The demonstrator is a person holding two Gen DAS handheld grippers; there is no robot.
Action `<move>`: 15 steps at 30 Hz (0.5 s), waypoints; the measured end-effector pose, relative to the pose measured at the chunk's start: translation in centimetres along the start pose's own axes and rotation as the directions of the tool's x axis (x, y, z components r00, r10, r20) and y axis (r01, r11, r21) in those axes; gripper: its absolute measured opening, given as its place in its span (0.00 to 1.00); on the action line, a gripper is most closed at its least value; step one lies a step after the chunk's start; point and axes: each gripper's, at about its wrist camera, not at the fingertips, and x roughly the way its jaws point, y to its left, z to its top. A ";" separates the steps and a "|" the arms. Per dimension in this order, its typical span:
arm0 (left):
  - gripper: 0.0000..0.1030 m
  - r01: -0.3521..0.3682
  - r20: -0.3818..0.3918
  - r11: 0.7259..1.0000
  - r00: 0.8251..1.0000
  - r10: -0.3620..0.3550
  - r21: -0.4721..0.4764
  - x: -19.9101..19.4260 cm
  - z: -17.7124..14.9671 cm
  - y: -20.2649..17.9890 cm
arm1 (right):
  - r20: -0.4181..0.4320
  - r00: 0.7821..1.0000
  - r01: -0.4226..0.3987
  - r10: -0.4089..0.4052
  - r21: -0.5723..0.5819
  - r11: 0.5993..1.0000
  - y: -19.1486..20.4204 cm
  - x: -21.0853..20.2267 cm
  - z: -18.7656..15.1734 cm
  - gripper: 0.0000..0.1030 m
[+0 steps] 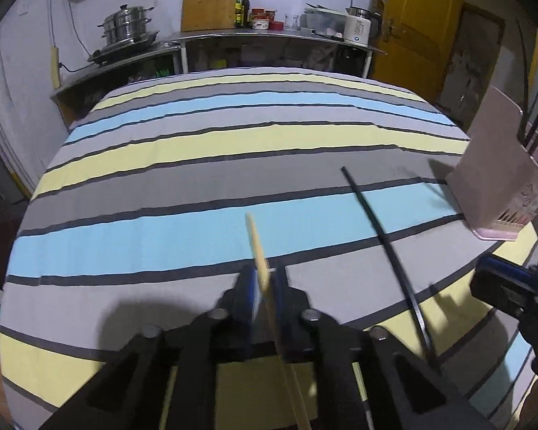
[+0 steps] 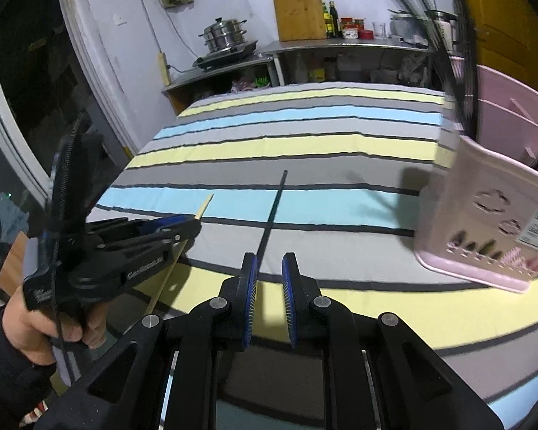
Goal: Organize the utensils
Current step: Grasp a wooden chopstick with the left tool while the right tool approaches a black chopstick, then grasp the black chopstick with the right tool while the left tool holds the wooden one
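Observation:
My left gripper [image 1: 263,279] is shut on a pale wooden chopstick [image 1: 256,242] that sticks out forward above the striped tablecloth; it also shows in the right wrist view [image 2: 203,207], held by the left gripper [image 2: 193,227]. A black chopstick [image 1: 373,222] lies on the cloth to the right; in the right wrist view it [image 2: 274,208] lies just ahead of my right gripper [image 2: 269,268], which is open and empty. A pink utensil holder [image 1: 498,182] stands at the right, with dark utensils in it [image 2: 484,225].
The table [image 1: 197,179] is covered by a grey, blue and yellow striped cloth. Behind it a steel counter [image 1: 269,36] carries pots, bottles, a cutting board and a rice cooker. A yellow door [image 1: 419,18] is at the back right.

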 end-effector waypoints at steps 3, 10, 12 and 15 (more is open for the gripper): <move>0.06 -0.002 0.004 0.999 1.000 0.002 -0.045 -0.3 -0.2 1.3 | -0.018 1.000 -0.001 0.000 -0.011 1.000 0.4 1.5 0.6 0.14; 0.06 0.012 0.007 0.995 1.000 -0.011 -0.095 -0.6 -0.4 2.7 | -0.070 0.997 0.012 -0.013 -0.018 1.000 0.6 4.9 1.6 0.14; 0.06 0.004 0.002 0.997 1.000 -0.004 -0.079 -0.4 -0.2 2.6 | -0.098 0.995 0.026 -0.028 -0.019 0.999 0.4 5.9 1.8 0.14; 0.06 -0.001 -0.006 0.999 1.000 0.000 -0.050 -0.2 0.1 2.3 | -0.105 0.994 0.035 -0.038 -0.026 0.999 0.6 6.7 2.0 0.14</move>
